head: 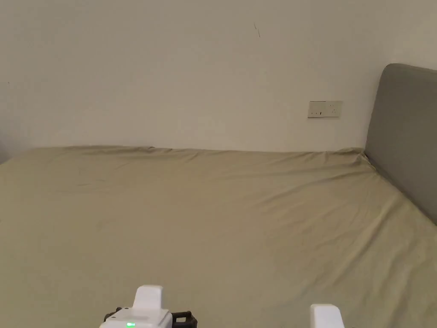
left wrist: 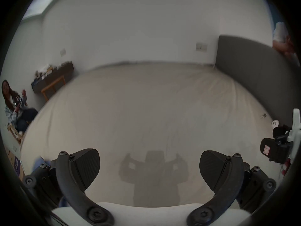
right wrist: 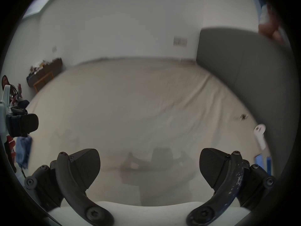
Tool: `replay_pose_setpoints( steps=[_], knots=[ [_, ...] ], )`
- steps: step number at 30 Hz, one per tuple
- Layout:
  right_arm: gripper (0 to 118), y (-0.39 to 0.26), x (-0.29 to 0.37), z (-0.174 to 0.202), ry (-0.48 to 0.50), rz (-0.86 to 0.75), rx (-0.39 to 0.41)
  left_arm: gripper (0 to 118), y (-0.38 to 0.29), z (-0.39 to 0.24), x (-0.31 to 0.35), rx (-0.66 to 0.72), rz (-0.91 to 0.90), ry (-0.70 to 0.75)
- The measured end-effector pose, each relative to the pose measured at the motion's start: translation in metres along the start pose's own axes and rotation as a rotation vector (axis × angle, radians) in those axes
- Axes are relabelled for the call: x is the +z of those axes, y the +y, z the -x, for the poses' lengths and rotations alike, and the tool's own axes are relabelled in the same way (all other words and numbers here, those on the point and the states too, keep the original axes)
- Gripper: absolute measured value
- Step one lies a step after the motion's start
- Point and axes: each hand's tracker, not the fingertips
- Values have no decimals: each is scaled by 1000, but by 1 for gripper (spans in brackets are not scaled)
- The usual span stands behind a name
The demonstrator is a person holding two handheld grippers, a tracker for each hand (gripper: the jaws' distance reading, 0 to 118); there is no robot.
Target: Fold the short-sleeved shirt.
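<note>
In the head view, a bed (head: 213, 230) with a tan sheet spans the frame, a grey headboard (head: 405, 136) at the right. The white tops of 2 grippers poke up at the bottom edge.

In the left gripper view, the left gripper (left wrist: 149, 169) has its jaws wide apart, holding nothing, above the sheet.

In the right gripper view, the right gripper (right wrist: 149, 167) is equally spread and holds nothing. A blue cloth (right wrist: 23, 149) at the left edge may be the shirt; I cannot tell.
</note>
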Motion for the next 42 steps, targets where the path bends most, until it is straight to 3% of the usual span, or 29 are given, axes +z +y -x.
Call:
replay_pose_setpoints(
  steps=[4, 7, 8, 10, 15, 42],
  knots=[
    [118, -37, -50, 5, 8, 72, 52, 118, -57, -13, -52, 35, 93, 15],
    [118, -61, -75, 7, 69, 169, 40, 118, -97, -21, -73, 14, 136, 46],
    [118, -70, -78, 7, 42, 117, 28, 118, -100, -20, -74, 35, 95, 27],
    [118, -61, -57, 10, 21, 45, 30, 118, -81, -11, -69, 49, 156, -4],
    [118, -64, -59, 6, 41, 55, 1, 118, -79, -10, -65, 53, 156, 0],
    [118, -64, -62, 9, 23, 69, 9, 118, -80, -13, -57, 45, 127, 9]
  ],
)
